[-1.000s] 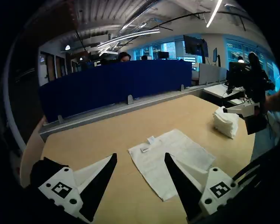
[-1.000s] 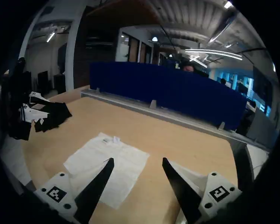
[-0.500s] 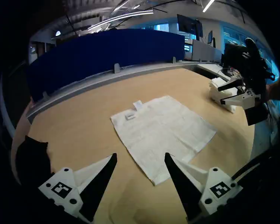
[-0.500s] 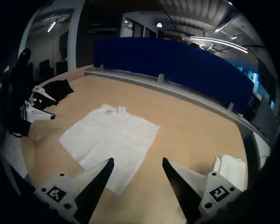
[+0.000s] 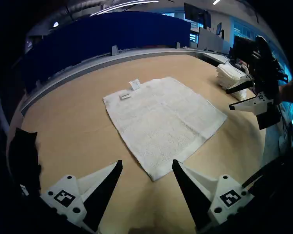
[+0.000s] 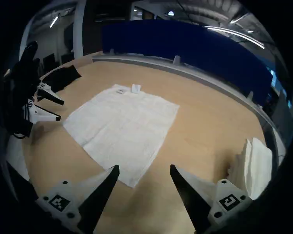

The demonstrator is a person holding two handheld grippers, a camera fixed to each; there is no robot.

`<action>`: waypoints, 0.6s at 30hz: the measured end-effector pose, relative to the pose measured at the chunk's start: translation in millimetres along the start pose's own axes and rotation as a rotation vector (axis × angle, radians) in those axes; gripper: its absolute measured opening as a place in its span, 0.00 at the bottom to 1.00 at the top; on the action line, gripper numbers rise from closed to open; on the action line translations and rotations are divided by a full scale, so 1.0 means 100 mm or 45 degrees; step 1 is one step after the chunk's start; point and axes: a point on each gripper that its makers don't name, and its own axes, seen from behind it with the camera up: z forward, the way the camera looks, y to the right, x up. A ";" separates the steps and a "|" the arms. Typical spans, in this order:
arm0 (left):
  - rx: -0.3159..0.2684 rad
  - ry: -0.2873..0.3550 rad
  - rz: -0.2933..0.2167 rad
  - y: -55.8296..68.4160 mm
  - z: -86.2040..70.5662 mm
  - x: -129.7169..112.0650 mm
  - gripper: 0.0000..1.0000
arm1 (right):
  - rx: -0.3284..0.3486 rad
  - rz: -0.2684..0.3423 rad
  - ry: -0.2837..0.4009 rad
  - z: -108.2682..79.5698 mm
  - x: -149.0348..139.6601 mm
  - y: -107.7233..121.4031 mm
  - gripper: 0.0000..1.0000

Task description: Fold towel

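Both the left tongs (image 5: 146, 161) and right tongs (image 6: 143, 167), spread apart and empty, have dipped closer over the flat white terry towel (image 5: 162, 117) on the pale wooden desk (image 5: 76, 117), likely readying corner grasps.

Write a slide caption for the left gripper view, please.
Left gripper, jaws open, facing the near corner of a flat white towel on the table; right gripper nearby.
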 end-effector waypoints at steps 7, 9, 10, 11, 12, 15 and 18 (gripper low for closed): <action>-0.021 -0.033 0.018 0.07 0.08 -0.08 0.94 | 0.013 -0.019 -0.042 0.05 -0.15 -0.02 0.99; -0.032 -0.047 0.019 0.10 0.10 -0.11 0.94 | 0.019 -0.022 -0.056 0.06 -0.20 -0.04 0.98; -0.038 -0.053 0.018 0.12 0.11 -0.13 0.94 | 0.025 -0.023 -0.064 0.07 -0.23 -0.05 0.97; -0.044 -0.060 0.017 0.13 0.11 -0.15 0.94 | 0.031 -0.024 -0.073 0.08 -0.26 -0.06 0.96; -0.048 -0.066 0.016 0.15 0.12 -0.16 0.94 | 0.035 -0.025 -0.079 0.08 -0.28 -0.06 0.95; -0.053 -0.088 0.014 0.17 0.14 -0.22 0.94 | 0.044 -0.029 -0.094 0.09 -0.33 -0.08 0.93; -0.051 -0.110 0.009 0.18 0.15 -0.27 0.94 | 0.042 -0.037 -0.101 0.10 -0.36 -0.09 0.90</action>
